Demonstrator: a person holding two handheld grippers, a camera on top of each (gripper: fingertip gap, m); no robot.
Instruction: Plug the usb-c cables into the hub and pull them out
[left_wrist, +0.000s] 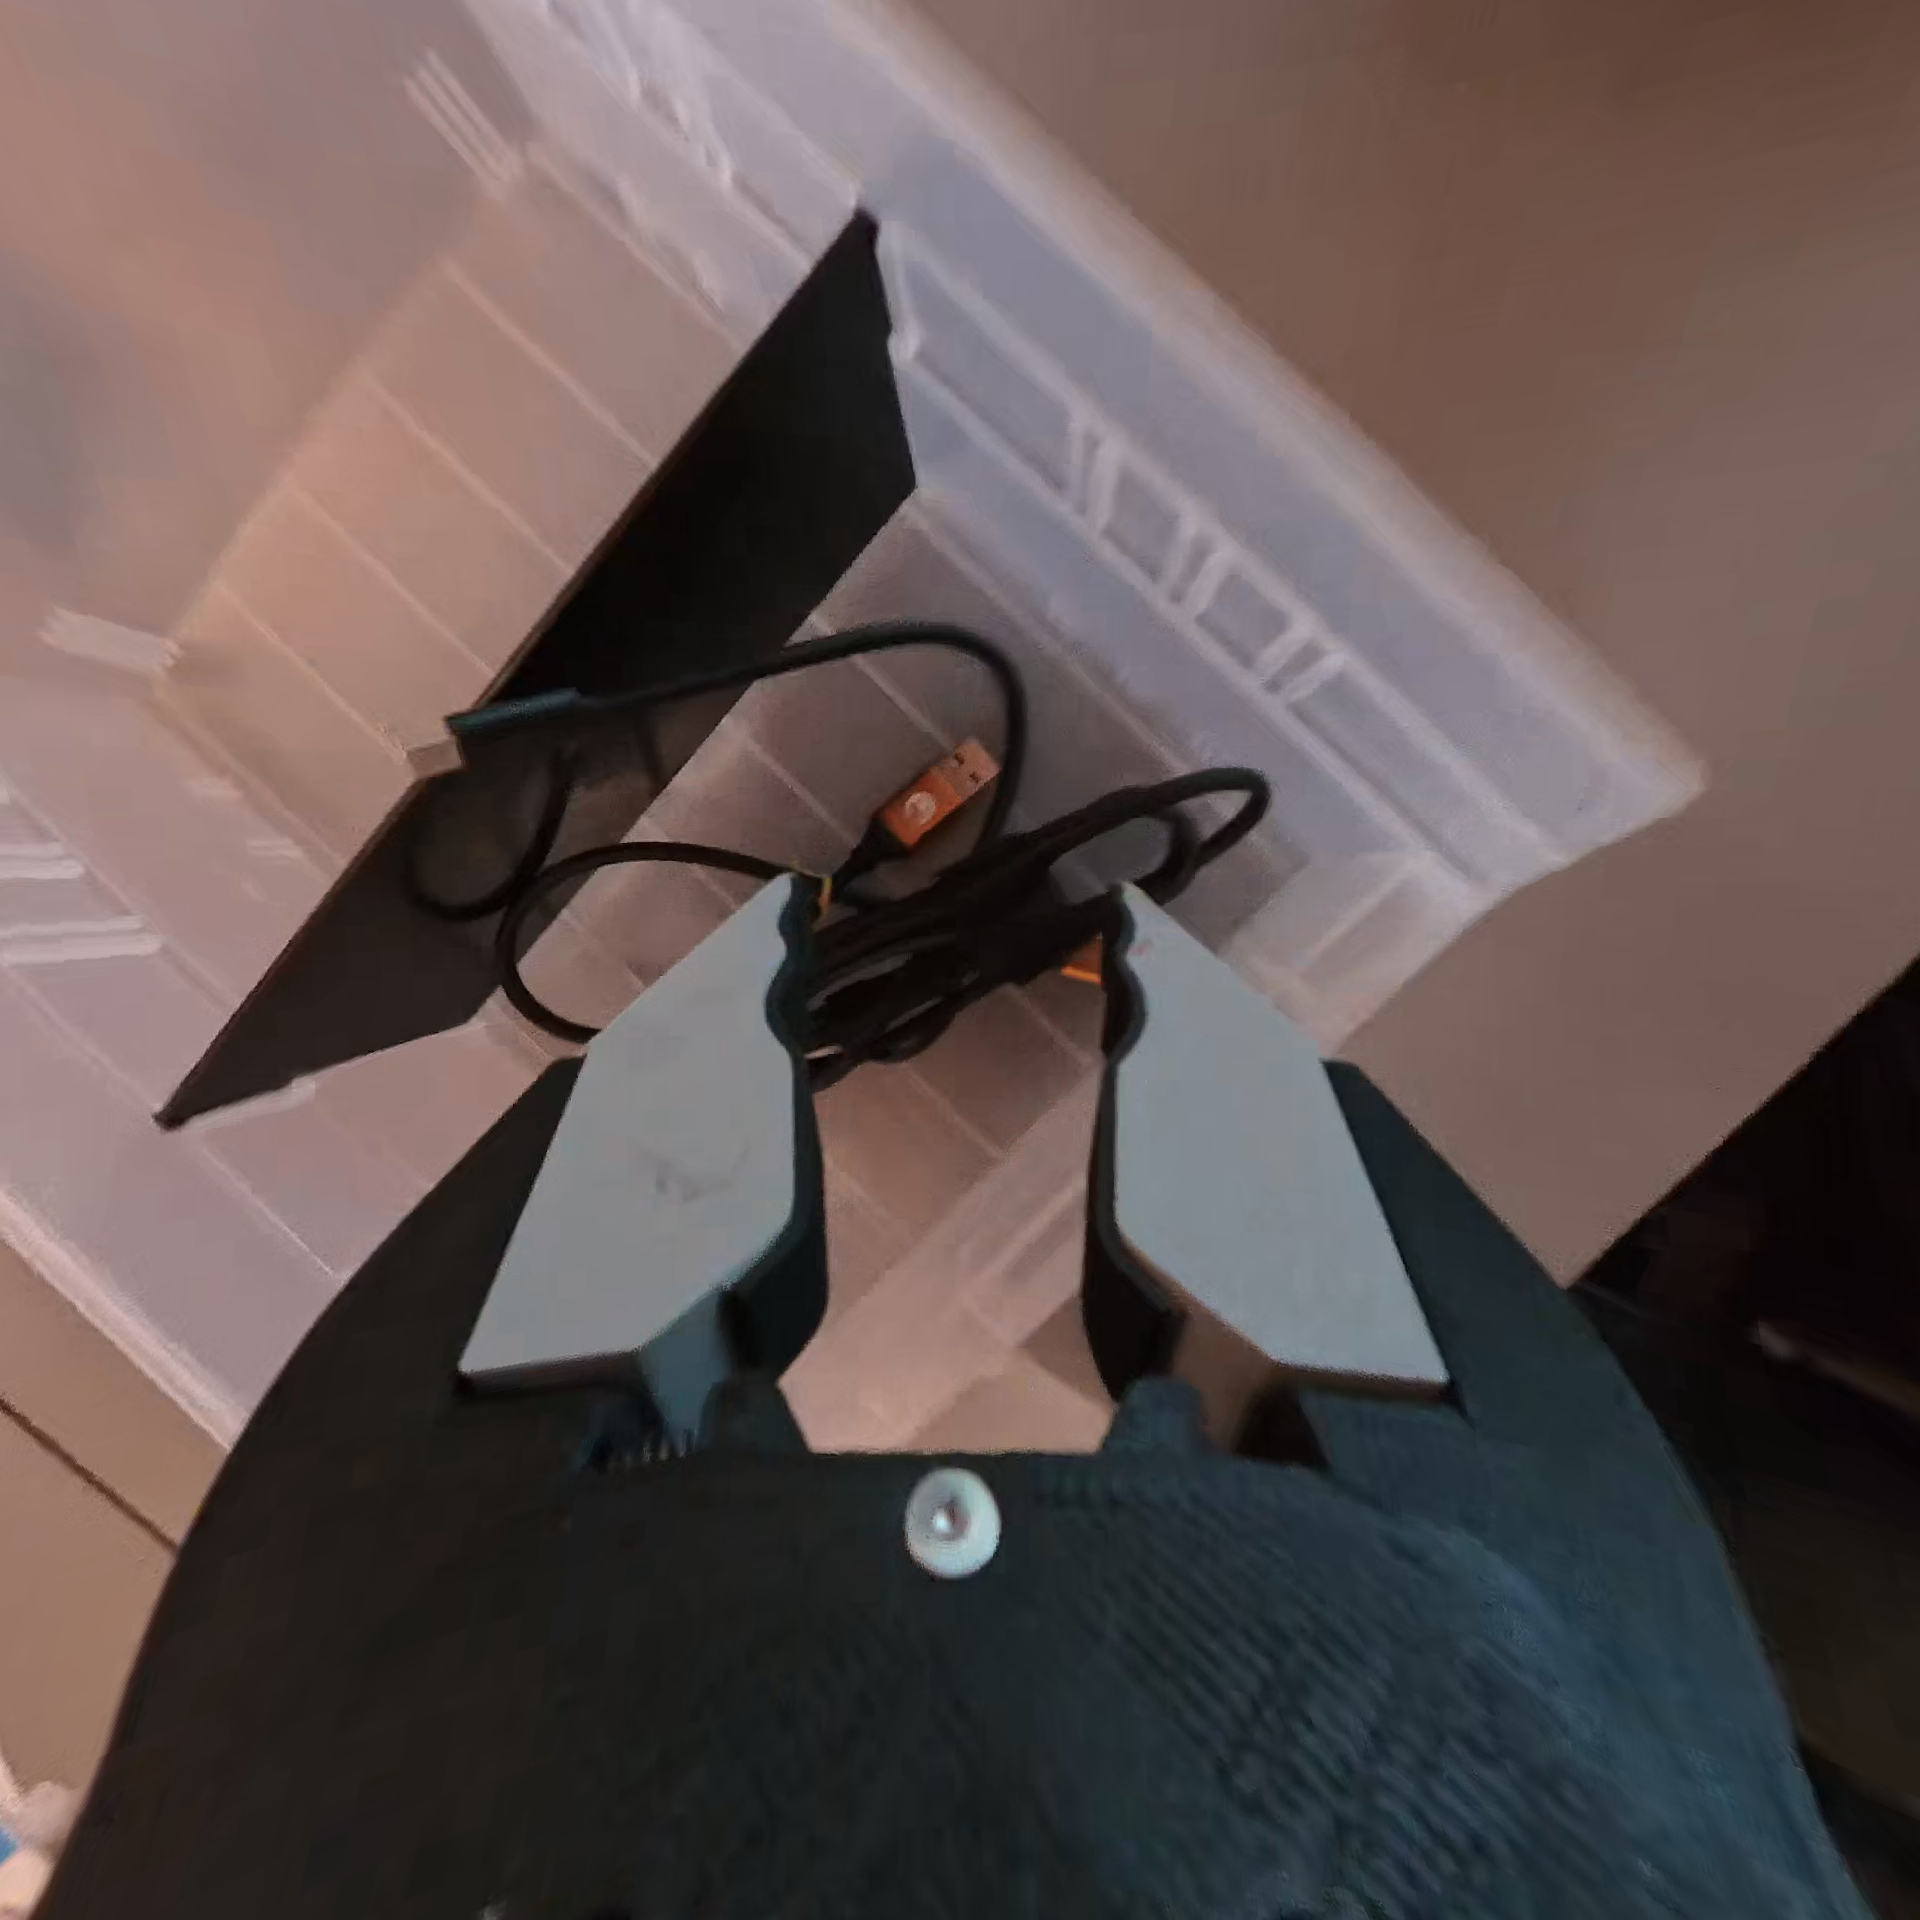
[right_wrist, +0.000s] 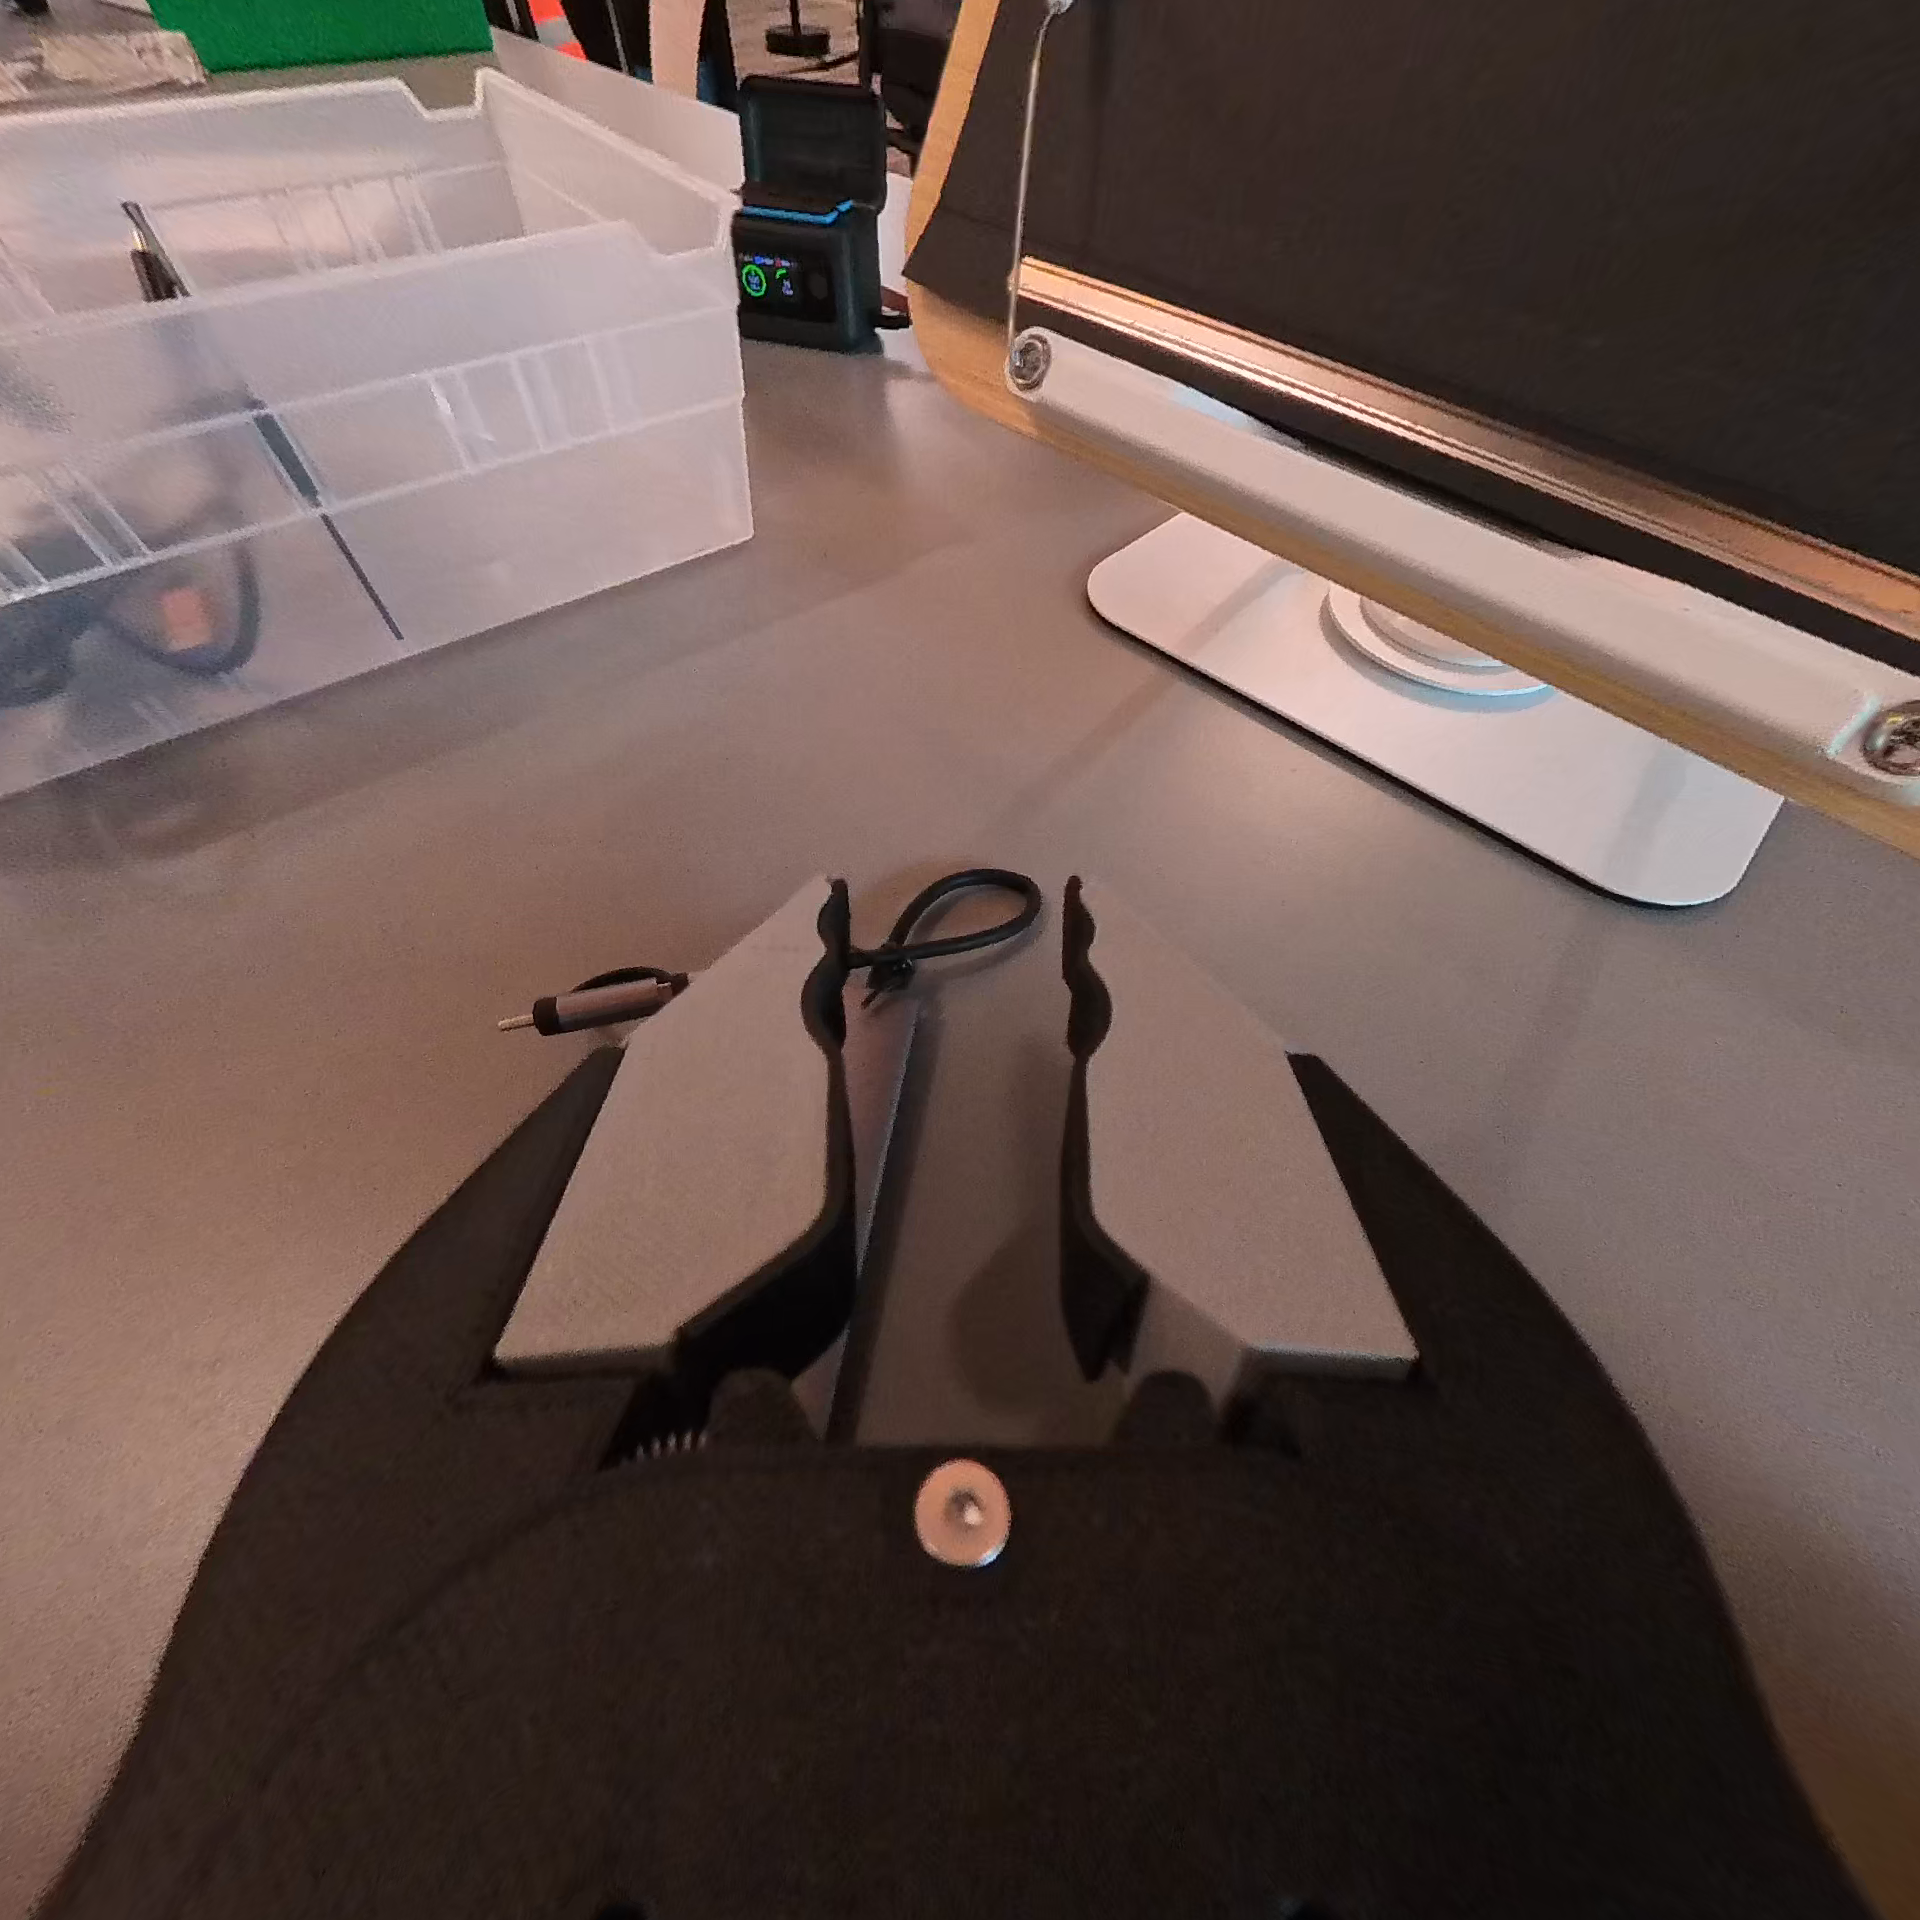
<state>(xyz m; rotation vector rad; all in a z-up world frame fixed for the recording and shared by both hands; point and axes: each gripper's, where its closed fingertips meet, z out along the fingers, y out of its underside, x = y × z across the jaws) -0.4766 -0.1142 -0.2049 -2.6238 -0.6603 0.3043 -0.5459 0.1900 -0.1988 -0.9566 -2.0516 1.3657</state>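
Left gripper (left_wrist: 956, 935) hangs over a clear plastic bin (left_wrist: 1299, 582), its grey fingers spread, their tips at either side of a tangled bundle of black cables (left_wrist: 935, 956); whether they touch it is hard to say. Inside the bin, an orange plug (left_wrist: 935, 795) sticks out of the bundle, and a loop of cable runs left to a dark plug with a metal tip (left_wrist: 488, 727). A black flat panel (left_wrist: 665, 623) stands slanted in the bin behind the cables. This whole view is smeared by motion blur, so the bin's ribs and the bundle's strands are hard to separate.

In the right wrist view, the right gripper (right_wrist: 951, 935) sits low over the grey table (right_wrist: 416, 935) with its fingers apart around a slim grey hub (right_wrist: 904, 1195) that lies lengthwise between them, nearer the left finger. The hub's short black cord (right_wrist: 977, 914) loops past the tips, and its grey plug (right_wrist: 592, 1008) lies on the table just left of the left finger. Far left stands the clear bin (right_wrist: 520, 312), cables and an orange shape (right_wrist: 187, 618) showing dimly through its wall. A small dark device with a lit screen (right_wrist: 795, 281) is behind it. At right, a monitor (right_wrist: 1507, 260) on a white base (right_wrist: 1455, 727) is cut off by the frame.
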